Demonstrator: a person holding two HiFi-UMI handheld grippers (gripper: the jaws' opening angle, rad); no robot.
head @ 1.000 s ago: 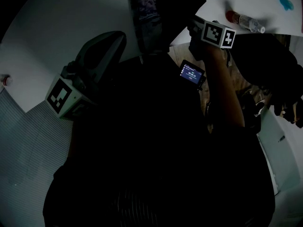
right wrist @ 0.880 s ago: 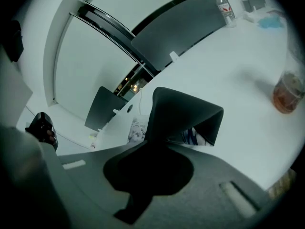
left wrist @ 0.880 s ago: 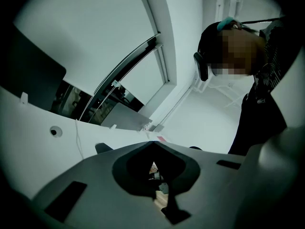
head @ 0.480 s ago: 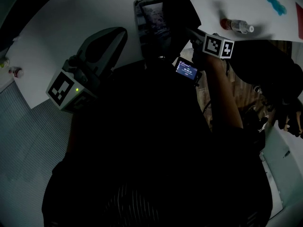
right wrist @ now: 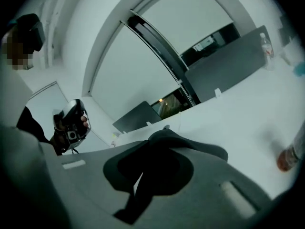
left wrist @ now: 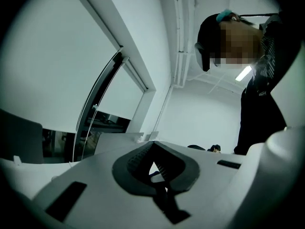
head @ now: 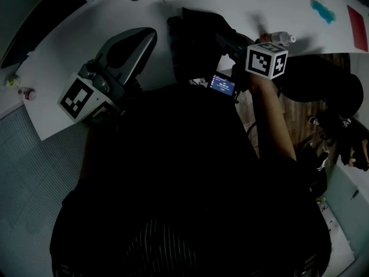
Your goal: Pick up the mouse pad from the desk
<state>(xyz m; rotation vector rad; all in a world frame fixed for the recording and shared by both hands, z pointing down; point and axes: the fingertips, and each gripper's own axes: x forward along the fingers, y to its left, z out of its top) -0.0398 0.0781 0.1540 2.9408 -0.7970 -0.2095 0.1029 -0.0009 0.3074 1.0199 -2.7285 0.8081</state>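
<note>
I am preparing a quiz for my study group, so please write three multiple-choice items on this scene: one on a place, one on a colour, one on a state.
1. Where is the bottle?
A. on the white desk
B. on the grey floor
C. in the left gripper

2. What colour is the mouse pad?
A. red
B. black
C. white

3. What is the state of the right gripper?
A. open and empty
B. shut on the mouse pad
C. out of view

Answers:
1 A: the bottle is on the white desk, close to the right gripper.
2 B: the pad looks black in both views.
3 B: its jaws pinch the dark pad.
</note>
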